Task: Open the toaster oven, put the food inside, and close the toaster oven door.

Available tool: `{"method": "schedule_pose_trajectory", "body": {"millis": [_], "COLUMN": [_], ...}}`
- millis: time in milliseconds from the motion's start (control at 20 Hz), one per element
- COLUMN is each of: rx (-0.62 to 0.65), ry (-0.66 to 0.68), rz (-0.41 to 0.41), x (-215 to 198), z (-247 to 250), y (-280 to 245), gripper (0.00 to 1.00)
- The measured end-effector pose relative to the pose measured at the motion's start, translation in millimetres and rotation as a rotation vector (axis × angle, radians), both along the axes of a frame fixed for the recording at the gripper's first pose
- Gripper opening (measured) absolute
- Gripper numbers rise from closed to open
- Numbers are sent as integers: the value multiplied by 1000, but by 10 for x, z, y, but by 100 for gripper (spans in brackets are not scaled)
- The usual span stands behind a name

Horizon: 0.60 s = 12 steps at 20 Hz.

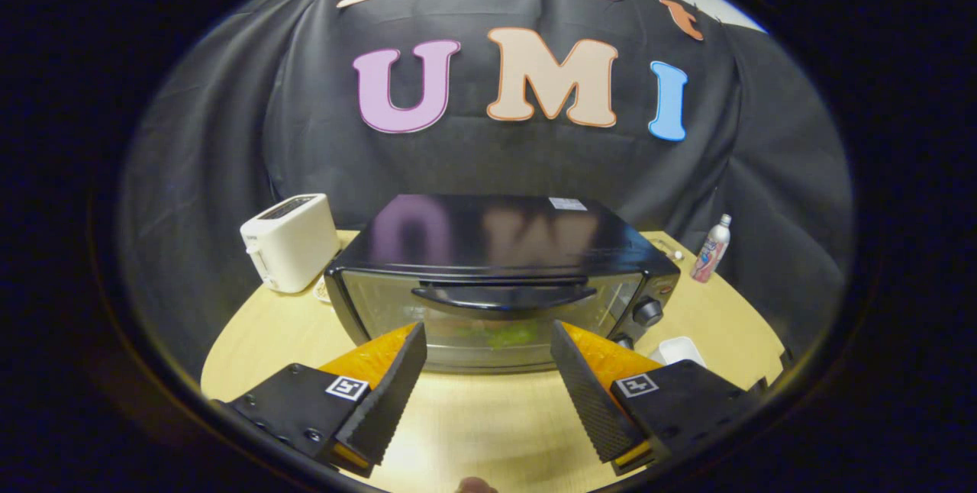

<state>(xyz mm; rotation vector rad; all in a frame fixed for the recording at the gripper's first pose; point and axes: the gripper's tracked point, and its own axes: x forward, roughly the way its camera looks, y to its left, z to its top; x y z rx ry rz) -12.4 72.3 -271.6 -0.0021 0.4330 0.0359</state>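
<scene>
A black toaster oven [500,264] stands on the wooden table [488,424], just ahead of my fingers. Its glass door [488,325] is closed, with a black handle [504,297] across the top of the door. Something green, the food [510,336], shows dimly through the glass inside. Two knobs [647,312] sit on the oven's right side. My gripper [488,340] is open, its fingertips level with the lower part of the door and nothing between them.
A white pop-up toaster [290,243] stands left of the oven. A small white dish [681,349] lies by the oven's right front corner. A pink and white bottle [711,249] stands at the far right of the table.
</scene>
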Motion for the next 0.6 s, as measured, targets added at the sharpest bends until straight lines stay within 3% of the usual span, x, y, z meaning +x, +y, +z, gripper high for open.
{"method": "schedule_pose_trajectory", "body": {"millis": [300,600], "rx": [-24,-6], "ry": [-49,-221], "rz": [-15,-10], "x": [-76,3], "z": [311,1228], "y": [-143,-227], "gripper": [100,100]}}
